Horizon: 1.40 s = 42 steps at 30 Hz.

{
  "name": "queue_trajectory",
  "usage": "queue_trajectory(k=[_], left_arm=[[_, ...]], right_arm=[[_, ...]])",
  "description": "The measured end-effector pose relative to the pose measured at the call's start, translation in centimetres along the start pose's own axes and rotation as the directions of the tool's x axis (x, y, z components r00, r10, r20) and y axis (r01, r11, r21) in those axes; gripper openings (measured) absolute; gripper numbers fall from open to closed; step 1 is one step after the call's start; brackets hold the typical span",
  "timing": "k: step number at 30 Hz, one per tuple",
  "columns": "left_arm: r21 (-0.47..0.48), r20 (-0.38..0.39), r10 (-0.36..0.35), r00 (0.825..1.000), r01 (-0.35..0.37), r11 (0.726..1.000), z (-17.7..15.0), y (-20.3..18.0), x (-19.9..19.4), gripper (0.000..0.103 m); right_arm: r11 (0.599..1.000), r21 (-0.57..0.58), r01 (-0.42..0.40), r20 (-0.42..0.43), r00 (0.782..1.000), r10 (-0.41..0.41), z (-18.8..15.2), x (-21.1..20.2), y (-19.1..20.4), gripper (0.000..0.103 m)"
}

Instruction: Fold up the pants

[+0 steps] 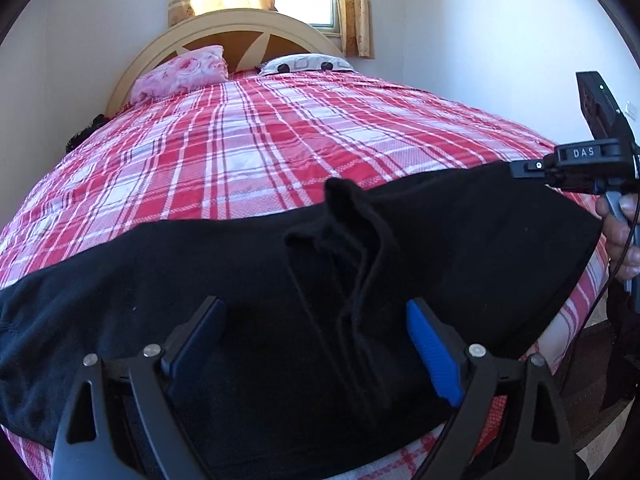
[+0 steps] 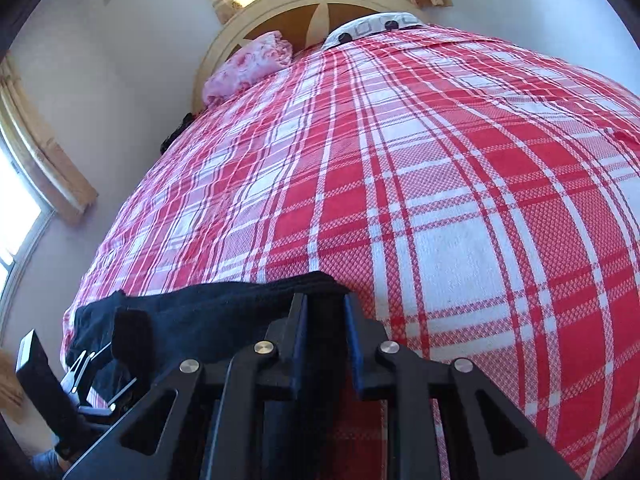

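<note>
Here the black pants (image 1: 240, 280) lie spread across the near edge of the bed, on the red and white plaid bedspread (image 1: 248, 140), with a bunched ridge of cloth standing up at their middle. The left gripper (image 1: 316, 344) hovers over them with its blue pads spread wide and nothing pinched between them. The right gripper (image 2: 325, 340), at the right end of the pants, has its jaws drawn narrow on a fold of black cloth, while a pink pillow (image 1: 180, 74) rests far off by the headboard (image 1: 240, 28).

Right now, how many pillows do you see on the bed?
2. The pink floral pillow lies at the head of the bed, on the left. The white pillow with black spots lies to its right. Others may be hidden.
</note>
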<state>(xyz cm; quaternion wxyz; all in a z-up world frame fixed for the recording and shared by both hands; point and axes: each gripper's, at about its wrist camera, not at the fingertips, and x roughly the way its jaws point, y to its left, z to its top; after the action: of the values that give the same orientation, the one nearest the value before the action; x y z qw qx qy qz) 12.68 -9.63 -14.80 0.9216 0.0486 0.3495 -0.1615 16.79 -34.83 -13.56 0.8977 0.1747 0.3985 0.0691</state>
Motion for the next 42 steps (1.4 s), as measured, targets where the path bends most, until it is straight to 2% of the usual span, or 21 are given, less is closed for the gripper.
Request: queue_trajectory(k=[3, 5, 6, 8, 11, 13, 17, 18, 21, 22, 23, 25, 31, 34, 35, 36, 38, 39, 40, 42], left_arm=[[-0.044, 0.054, -0.002, 0.999, 0.005, 0.999, 0.3, 0.6, -1.1, 0.094], [-0.033, 0.062, 0.045, 0.997, -0.043, 0.999, 0.6, 0.9, -1.2, 0.094], [-0.043, 0.065, 0.053, 0.996, -0.051, 0.998, 0.6, 1.2, -1.3, 0.094], [-0.094, 0.088, 0.041, 0.995, -0.033, 0.995, 0.3, 2.5, -2.0, 0.094], [-0.164, 0.123, 0.078, 0.989, -0.057, 0.985, -0.8, 4.5, -3.3, 0.095], [-0.207, 0.134, 0.107, 0.985, -0.078, 0.975, -1.6, 6.0, -4.0, 0.095], [-0.270, 0.126, 0.134, 0.983, -0.096, 0.958, -2.2, 8.2, -4.3, 0.095], [-0.285, 0.126, 0.134, 0.983, -0.094, 0.954, -2.4, 8.7, -4.3, 0.095], [-0.311, 0.126, 0.131, 0.983, -0.086, 0.947, -2.9, 9.4, -4.3, 0.095], [-0.316, 0.130, 0.128, 0.983, -0.081, 0.945, -3.0, 9.5, -4.3, 0.095], [-0.320, 0.133, 0.128, 0.983, -0.079, 0.944, -3.1, 9.6, -4.5, 0.095], [-0.333, 0.143, 0.126, 0.982, -0.072, 0.940, -3.2, 9.9, -4.6, 0.095], [-0.358, 0.161, 0.133, 0.978, -0.068, 0.931, -3.4, 11.0, -5.3, 0.096], [-0.363, 0.144, 0.128, 0.981, -0.068, 0.929, -3.5, 11.3, -5.1, 0.096], [-0.362, 0.144, 0.128, 0.981, -0.068, 0.930, -3.6, 11.4, -5.2, 0.096], [-0.360, 0.146, 0.130, 0.981, -0.070, 0.930, -3.6, 11.4, -5.3, 0.096], [-0.357, 0.151, 0.120, 0.981, -0.059, 0.932, -3.6, 11.3, -5.4, 0.096], [-0.352, 0.161, 0.109, 0.981, -0.046, 0.935, -3.5, 11.1, -5.6, 0.096], [-0.345, 0.167, 0.106, 0.980, -0.042, 0.937, -3.5, 11.0, -5.7, 0.096], [-0.313, 0.178, 0.102, 0.979, -0.042, 0.949, -3.3, 10.3, -5.9, 0.096]], right_arm=[[0.999, -0.010, 0.047, 0.044, 0.998, -0.047, 0.0, -1.6, 0.7, 0.020], [0.994, -0.041, 0.101, 0.119, 0.988, -0.096, -0.3, -3.5, 1.9, 0.020], [0.993, -0.055, 0.107, 0.150, 0.984, -0.098, -0.4, -4.2, 2.6, 0.020], [0.994, -0.101, 0.044, 0.165, 0.986, -0.027, -0.7, -5.0, 4.8, 0.020], [0.979, -0.190, -0.073, 0.080, 0.993, 0.090, -2.1, -4.0, 9.2, 0.029], [0.962, -0.231, -0.147, 0.014, 0.988, 0.155, -3.3, -2.3, 12.2, 0.030], [0.939, -0.281, -0.197, -0.079, 0.980, 0.182, -5.4, 1.5, 17.0, 0.030], [0.936, -0.291, -0.197, -0.099, 0.980, 0.175, -5.8, 2.4, 17.9, 0.030], [0.933, -0.339, -0.122, -0.114, 0.990, 0.089, -7.0, 4.3, 19.9, 0.030], [0.933, -0.346, -0.102, -0.126, 0.990, 0.062, -7.2, 5.0, 20.2, 0.020], [0.934, -0.343, -0.098, -0.128, 0.990, 0.057, -7.2, 5.1, 20.2, 0.014], [0.935, -0.343, -0.089, -0.121, 0.991, 0.050, -6.9, 5.2, 20.3, 0.011], [0.924, -0.360, -0.125, -0.114, 0.989, 0.089, -6.6, 4.4, 22.4, 0.009], [0.912, -0.395, -0.107, -0.184, 0.982, 0.035, -7.7, 7.2, 22.9, 0.010], [0.906, -0.410, -0.102, -0.165, 0.986, 0.036, -7.9, 7.3, 23.0, 0.011], [0.902, -0.421, -0.097, -0.153, 0.988, 0.034, -7.9, 7.1, 23.1, 0.013], [0.896, -0.436, -0.083, -0.154, 0.988, 0.016, -7.8, 6.5, 23.2, 0.023], [0.889, -0.452, -0.069, -0.152, 0.988, -0.001, -7.9, 6.1, 23.3, 0.040], [0.884, -0.464, -0.052, -0.143, 0.990, -0.017, -8.1, 5.5, 23.2, 0.052], [0.886, -0.460, -0.053, -0.109, 0.994, 0.003, -8.3, 3.6, 22.1, 0.053]])
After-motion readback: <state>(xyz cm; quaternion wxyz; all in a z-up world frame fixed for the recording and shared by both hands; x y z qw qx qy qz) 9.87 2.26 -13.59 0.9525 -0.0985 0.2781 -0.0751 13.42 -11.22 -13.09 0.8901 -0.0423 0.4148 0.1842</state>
